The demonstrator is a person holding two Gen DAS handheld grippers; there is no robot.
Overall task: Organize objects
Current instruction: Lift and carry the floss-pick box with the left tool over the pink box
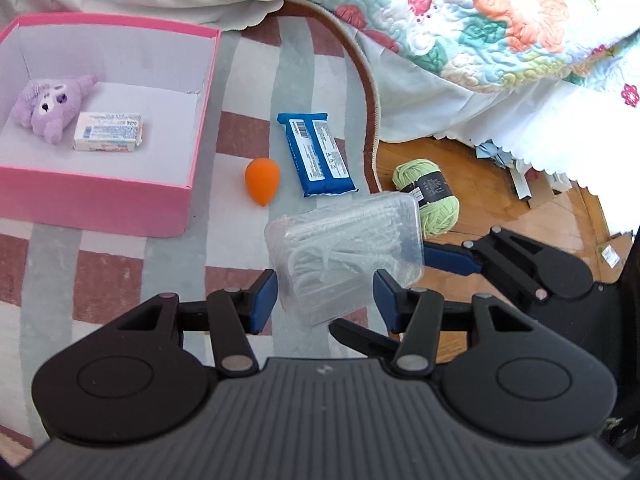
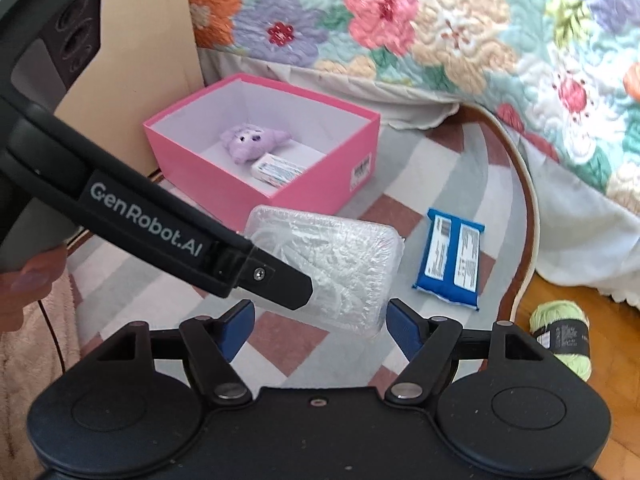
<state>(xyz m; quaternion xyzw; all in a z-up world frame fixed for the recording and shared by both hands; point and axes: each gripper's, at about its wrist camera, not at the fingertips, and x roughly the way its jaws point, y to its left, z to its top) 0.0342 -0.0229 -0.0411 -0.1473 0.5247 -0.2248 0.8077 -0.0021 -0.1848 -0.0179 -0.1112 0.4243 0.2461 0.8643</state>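
Note:
My left gripper [image 1: 325,300] is shut on a clear plastic box of cotton swabs [image 1: 344,252], which hangs tilted above the rug. My right gripper [image 2: 322,328] stands open around the same clear box [image 2: 336,268], and its pads show no press on it. One right finger [image 1: 452,260] lies at the box's right edge. A left finger [image 2: 280,280] crosses the box's near-left corner. The pink box [image 1: 100,200] [image 2: 320,184] holds a purple plush [image 1: 52,108] [image 2: 252,144] and a white wrapped bar [image 1: 108,132] [image 2: 278,170].
On the rug lie an orange egg-shaped sponge [image 1: 262,182] and a blue packet [image 1: 318,154] [image 2: 450,258]. Green yarn [image 1: 430,196] [image 2: 564,336] rests on the wooden floor past the rug's edge. The floral quilt [image 1: 500,20] overhangs behind. A hand [image 2: 24,280] shows at the left.

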